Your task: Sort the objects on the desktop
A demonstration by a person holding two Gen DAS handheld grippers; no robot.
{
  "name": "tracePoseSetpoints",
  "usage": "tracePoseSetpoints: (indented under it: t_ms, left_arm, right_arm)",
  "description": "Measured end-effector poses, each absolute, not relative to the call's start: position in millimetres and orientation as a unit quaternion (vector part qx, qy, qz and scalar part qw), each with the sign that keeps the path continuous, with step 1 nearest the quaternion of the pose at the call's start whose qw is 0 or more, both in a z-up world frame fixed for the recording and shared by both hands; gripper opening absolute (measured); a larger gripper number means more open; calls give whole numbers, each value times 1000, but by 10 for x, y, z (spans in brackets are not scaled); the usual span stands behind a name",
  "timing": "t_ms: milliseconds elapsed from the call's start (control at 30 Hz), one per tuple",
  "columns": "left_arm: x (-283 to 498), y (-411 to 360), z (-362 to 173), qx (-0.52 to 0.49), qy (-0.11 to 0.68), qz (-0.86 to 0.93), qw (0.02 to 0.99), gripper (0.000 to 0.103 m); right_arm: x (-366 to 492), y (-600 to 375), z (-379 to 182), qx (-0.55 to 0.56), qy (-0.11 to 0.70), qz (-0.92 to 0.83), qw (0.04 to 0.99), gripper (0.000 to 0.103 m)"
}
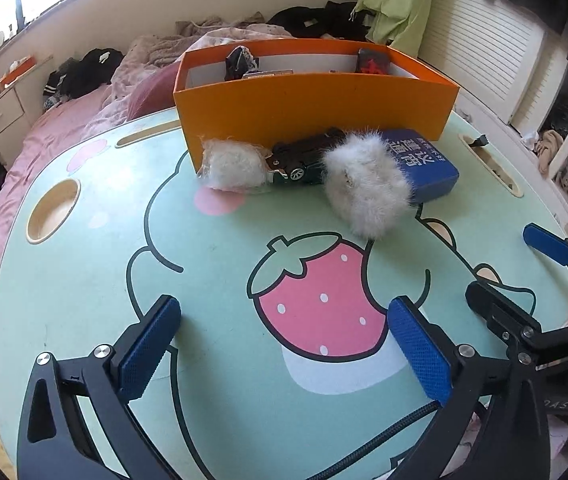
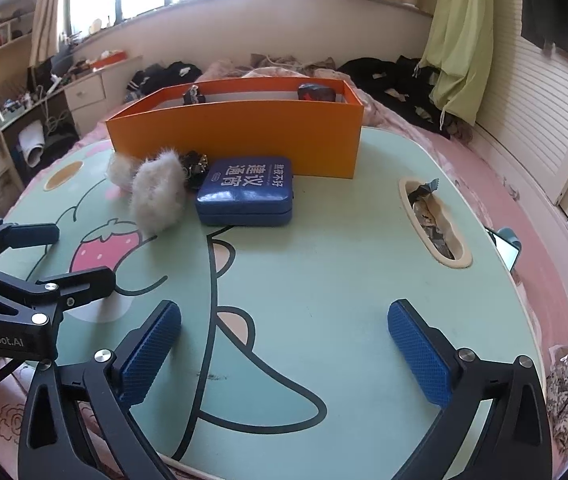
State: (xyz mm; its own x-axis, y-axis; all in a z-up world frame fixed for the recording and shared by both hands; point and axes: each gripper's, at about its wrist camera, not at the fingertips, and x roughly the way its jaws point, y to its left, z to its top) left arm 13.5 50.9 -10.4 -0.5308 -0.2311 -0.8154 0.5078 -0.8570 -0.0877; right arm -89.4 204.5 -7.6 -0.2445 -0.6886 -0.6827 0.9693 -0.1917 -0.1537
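Note:
An orange box (image 1: 312, 114) (image 2: 240, 138) stands at the far side of the mint-green lap table (image 1: 212, 240) (image 2: 324, 280), with a few dark items inside. In front of it lie a white fluffy pouch in plastic (image 1: 234, 166), a dark toy car (image 1: 304, 156), a grey furry piece (image 1: 366, 184) (image 2: 158, 196) and a blue case with white Chinese writing (image 1: 424, 164) (image 2: 246, 192). My left gripper (image 1: 284, 344) is open and empty above the strawberry print. My right gripper (image 2: 284, 350) is open and empty near the table's front edge; it also shows in the left wrist view (image 1: 512, 268).
The table sits on a bed with pink bedding (image 1: 44, 132). A round cup hole (image 1: 52, 210) is at the left, and a slot (image 2: 434, 220) holding wrappers is at the right. A phone (image 2: 504, 250) leans at the right edge. Clothes lie behind the box.

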Motion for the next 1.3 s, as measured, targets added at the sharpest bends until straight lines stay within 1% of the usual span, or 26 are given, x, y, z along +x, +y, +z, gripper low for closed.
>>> tracePoseSetpoints:
  t_ms: [1067,1100,1167,1300]
  left_arm:
    - [143,510,-101,434,159,-860,215,103]
    - [140,510,-102,434,159,-860,215,103]
    - [145,507,-102,434,160,-861,214,103]
    - [143,502,-95,433,160,-861,214,103]
  right_arm:
    - [-766,1974,-93,217,285,-719,596,103]
    - [-763,1981,-84,216,283,-720,596,103]
    - [-770,1992,-46,216,274,-720,600,95]
    - [-795,1914,154,226,240,-718,613,93]
